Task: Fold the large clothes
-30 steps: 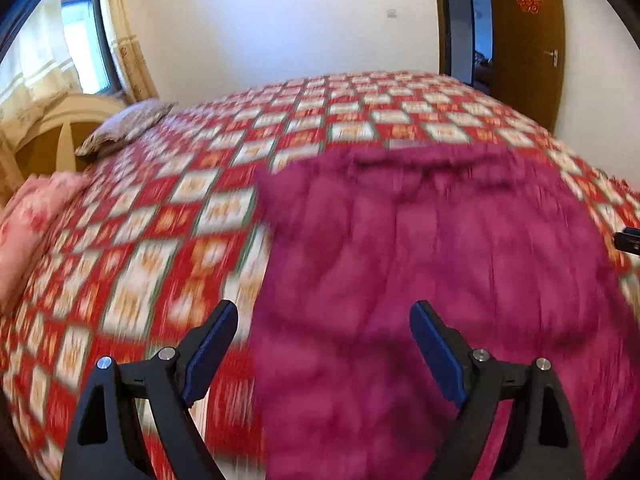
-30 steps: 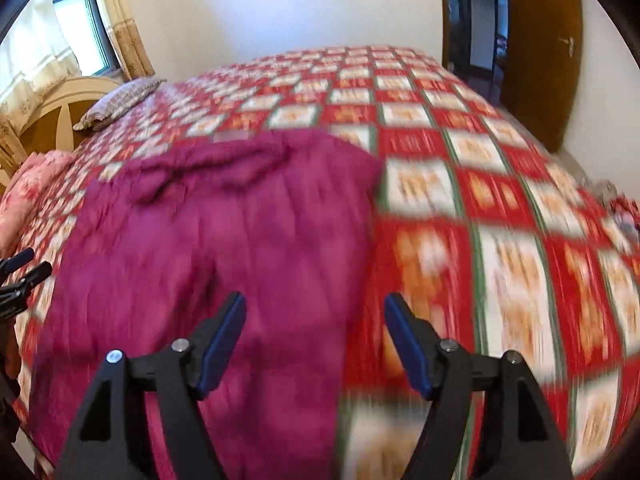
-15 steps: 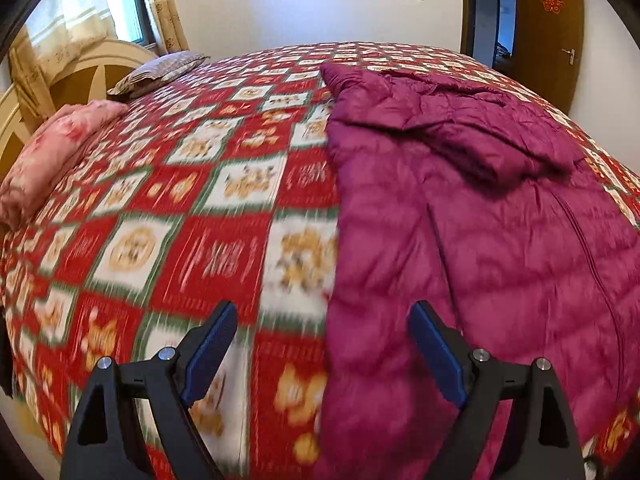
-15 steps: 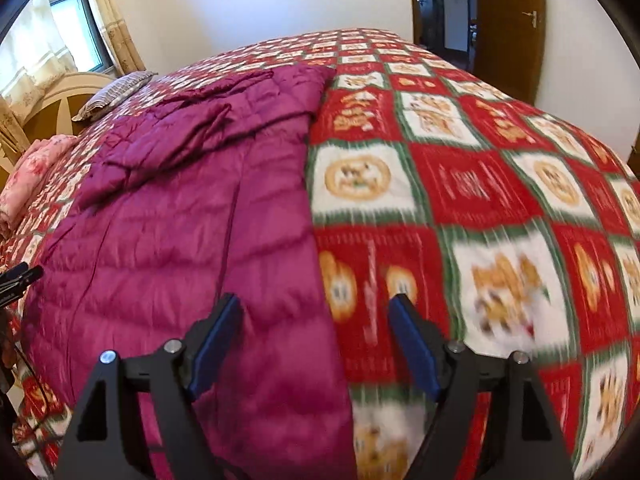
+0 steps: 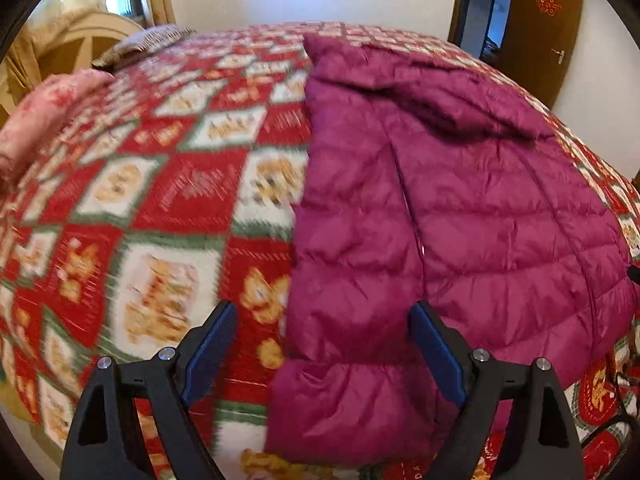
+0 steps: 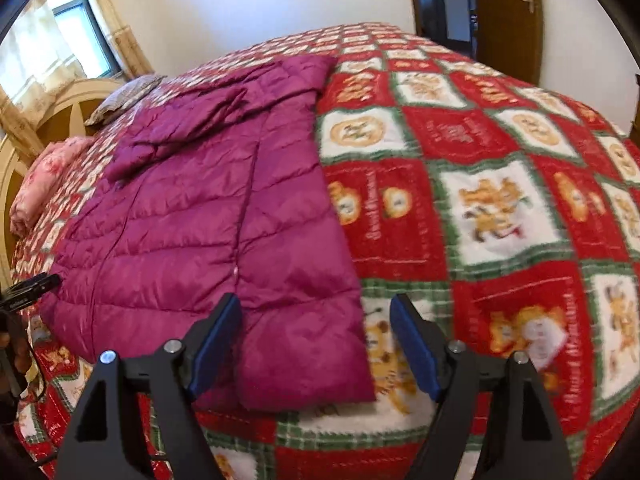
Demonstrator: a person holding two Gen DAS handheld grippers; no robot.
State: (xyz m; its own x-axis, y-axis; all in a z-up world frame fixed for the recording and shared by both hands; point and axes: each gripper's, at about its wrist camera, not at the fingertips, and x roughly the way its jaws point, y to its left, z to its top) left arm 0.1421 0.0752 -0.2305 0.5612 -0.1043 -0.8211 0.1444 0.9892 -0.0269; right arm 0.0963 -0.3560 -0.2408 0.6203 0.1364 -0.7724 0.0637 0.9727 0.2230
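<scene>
Now jacket [image 5: 460, 216] flat (quilted) – bed [image 5: 180, 184].

From my seat, the quilted jacket [image 5: 460, 216] at 3 o'clock is solid magenta, lying on a bedspread [image 5: 192, 184] checked in red and white squares with green borders and gold-orange figures. At 10 o'clock I see a pink floral pillow [image 5: 44, 120] and a dull brownish patterned cushion [image 5: 144, 40]. Both grippers' pads [image 5: 208, 356] are blue on black frames; the door [image 6: 508, 4] at 1 o'clock is brown.
</scene>
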